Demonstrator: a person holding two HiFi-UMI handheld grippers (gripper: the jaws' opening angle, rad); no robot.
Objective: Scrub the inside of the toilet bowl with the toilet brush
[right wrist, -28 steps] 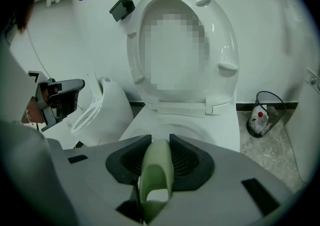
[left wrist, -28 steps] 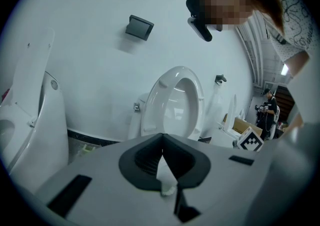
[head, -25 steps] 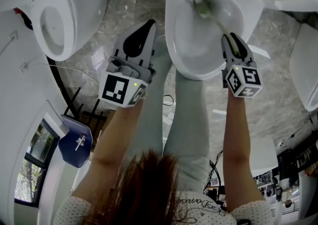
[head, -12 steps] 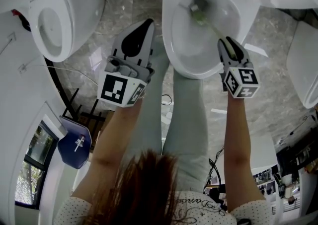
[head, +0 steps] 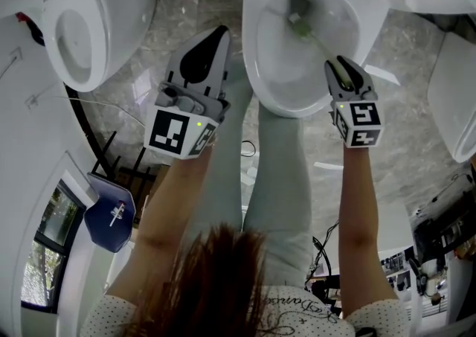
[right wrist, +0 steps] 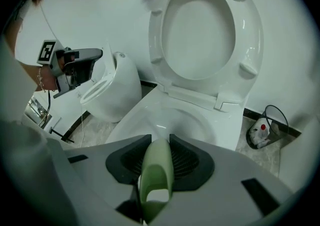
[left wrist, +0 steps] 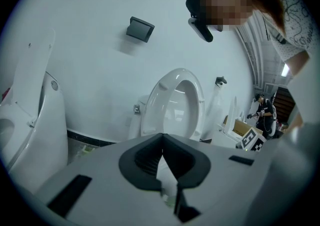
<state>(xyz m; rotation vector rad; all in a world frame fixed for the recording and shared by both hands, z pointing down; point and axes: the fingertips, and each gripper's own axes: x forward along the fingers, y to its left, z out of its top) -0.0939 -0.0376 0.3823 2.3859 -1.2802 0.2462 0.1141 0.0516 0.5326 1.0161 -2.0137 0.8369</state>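
Note:
A white toilet bowl (head: 262,68) stands open at the top middle of the head view, its lid (right wrist: 200,28) raised. The pale green toilet brush (head: 300,18) has its head down inside the bowl near the drain. My right gripper (head: 341,69) is shut on the brush's green handle (right wrist: 156,177) at the bowl's right rim. My left gripper (head: 210,47) hangs over the floor left of the bowl, its jaws closed together with nothing between them. In the left gripper view the jaws (left wrist: 163,159) meet at their tips.
A second toilet (head: 82,27) stands at the upper left, and another white fixture (head: 455,97) is at the right edge. A bottle in a wire holder (right wrist: 261,132) sits by the wall right of the bowl. The floor (head: 178,1) is grey marble; my legs (head: 275,172) stand before the bowl.
The brush head has moved from the bowl's upper left wall down toward the drain. My right gripper shifted slightly left and up. The left gripper stayed nearly still.

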